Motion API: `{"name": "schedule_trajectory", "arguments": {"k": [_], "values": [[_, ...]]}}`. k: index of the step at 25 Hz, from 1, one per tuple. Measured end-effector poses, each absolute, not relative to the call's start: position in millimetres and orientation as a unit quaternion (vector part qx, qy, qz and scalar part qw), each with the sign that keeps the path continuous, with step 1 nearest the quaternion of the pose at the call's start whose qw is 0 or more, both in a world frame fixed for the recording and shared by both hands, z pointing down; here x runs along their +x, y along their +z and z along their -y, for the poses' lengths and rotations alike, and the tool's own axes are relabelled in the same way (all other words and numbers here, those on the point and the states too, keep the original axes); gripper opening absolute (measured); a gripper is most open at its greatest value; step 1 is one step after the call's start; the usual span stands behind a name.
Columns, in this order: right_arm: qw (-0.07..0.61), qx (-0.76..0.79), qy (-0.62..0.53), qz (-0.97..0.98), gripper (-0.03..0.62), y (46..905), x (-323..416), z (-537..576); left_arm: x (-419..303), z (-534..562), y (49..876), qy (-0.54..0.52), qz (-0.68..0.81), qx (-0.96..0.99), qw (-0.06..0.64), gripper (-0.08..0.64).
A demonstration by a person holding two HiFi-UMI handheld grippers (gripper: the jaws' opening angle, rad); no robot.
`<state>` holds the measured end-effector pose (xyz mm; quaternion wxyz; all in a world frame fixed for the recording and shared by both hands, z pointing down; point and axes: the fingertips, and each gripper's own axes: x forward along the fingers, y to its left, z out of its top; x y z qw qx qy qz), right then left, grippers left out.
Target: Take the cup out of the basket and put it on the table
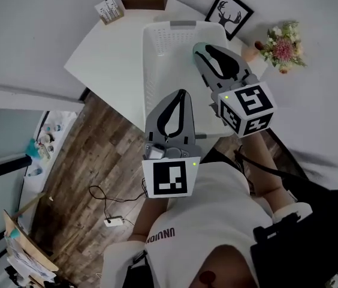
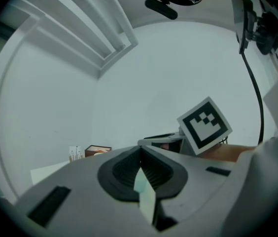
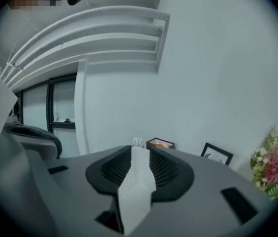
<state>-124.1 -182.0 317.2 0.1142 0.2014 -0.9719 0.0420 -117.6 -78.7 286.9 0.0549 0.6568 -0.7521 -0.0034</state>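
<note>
Cup (image 1: 199,45): only a pale green sliver visible, at the upper right inside the white basket (image 1: 163,50), just under the tip of the right tongs (image 1: 201,52). Probably the rim, though too much is covered to be sure. Not yet on the table (image 1: 106,53).

Handling, judged from that sliver: likely light and stiff, with a smooth wall that could slip between hard pads. Best taken at the rim, one jaw inside and one outside, squeezed gently and lifted straight up clear of the basket wall. Little risk of crushing, more of tipping or sliding out if pinched too near the edge.

Right tongs, seen along the jaws (image 3: 140,151): pads apart by a moderate gap, pressing on nothing. Only the dotted white plastic of the basket (image 3: 135,191) visible through the gap, no cup between the pads in that view.

Left tongs (image 1: 183,93): low centre of the head view, over the near edge of the basket. Jaws together at the tip (image 2: 139,150), holding nothing, well apart from the cup.
</note>
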Motion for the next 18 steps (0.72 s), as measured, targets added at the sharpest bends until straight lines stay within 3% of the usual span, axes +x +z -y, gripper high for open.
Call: {"name": "schedule_trajectory", "arguments": {"k": [18], "values": [[0.374,0.285,0.009,0.882,0.158,463.0,-171.8,238.5,-151.0,103.5,328.1,0.017,0.657,0.747,0.103,0.014]]}}
